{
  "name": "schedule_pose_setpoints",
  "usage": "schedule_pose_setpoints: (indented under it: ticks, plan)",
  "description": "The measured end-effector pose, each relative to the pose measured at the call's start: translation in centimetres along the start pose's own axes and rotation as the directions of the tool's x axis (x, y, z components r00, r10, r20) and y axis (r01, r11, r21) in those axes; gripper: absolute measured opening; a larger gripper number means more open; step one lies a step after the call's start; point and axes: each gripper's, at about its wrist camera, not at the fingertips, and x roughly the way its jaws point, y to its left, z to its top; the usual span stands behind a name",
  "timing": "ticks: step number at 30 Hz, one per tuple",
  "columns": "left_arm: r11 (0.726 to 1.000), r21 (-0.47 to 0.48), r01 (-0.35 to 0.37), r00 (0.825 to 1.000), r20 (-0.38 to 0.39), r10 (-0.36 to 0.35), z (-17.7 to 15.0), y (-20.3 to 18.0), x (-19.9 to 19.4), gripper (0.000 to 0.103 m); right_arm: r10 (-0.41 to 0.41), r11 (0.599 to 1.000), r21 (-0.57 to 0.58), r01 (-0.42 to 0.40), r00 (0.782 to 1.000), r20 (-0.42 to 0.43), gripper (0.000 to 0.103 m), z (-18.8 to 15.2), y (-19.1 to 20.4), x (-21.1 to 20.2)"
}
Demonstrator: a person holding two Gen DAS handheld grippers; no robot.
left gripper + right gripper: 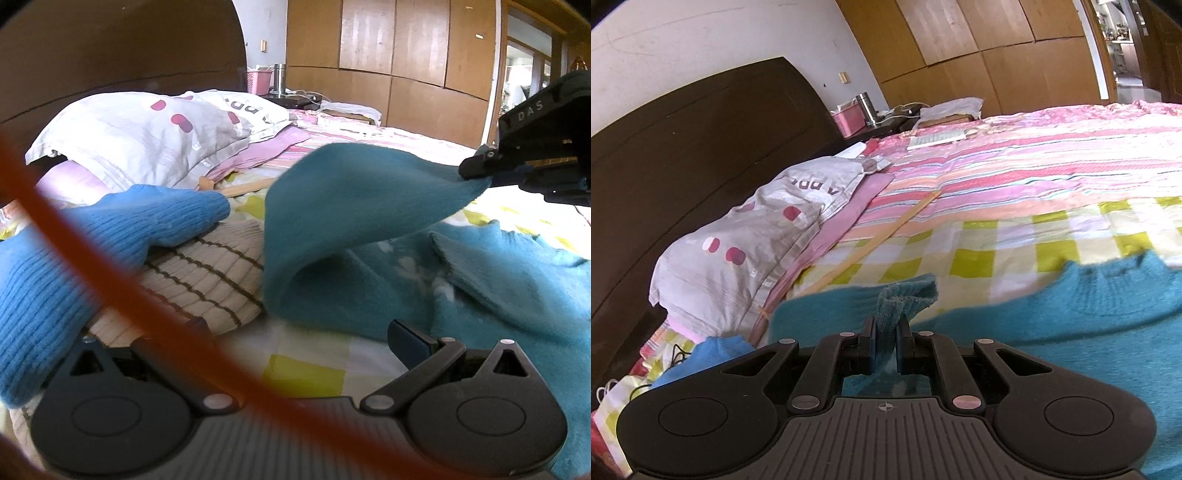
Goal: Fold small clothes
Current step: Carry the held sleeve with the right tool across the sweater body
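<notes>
Over by the headboard side of the bed (1015, 236) there's a blue knit sweater (55, 258) lying on a striped cream one (207, 273), both waiting. The left gripper (295, 339) is spread wide, holding nothing, low over the near edge. The teal sweater (498, 280) sits mid-bed, and the right gripper (885, 349) is pinched tight on its cuff (905, 299), sleeve lifted. It's a thin pinch on fuzzy knit, so I'd guess it could slip out or drag the body crooked. Only container I spot is the pink basket (849, 120) on the nightstand; can't see what's in it.
</notes>
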Motion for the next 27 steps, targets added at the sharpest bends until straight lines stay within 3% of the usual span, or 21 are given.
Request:
schedule_pose_setpoints:
  ticks: [27]
  plan:
    - [0.998,0.05,0.037,0.999,-0.007,-0.036,-0.4,-1.5,0.0,0.103,-0.193,0.979,-0.058,0.195,0.981,0.036,0.009,0.2,-5.7,-4.7]
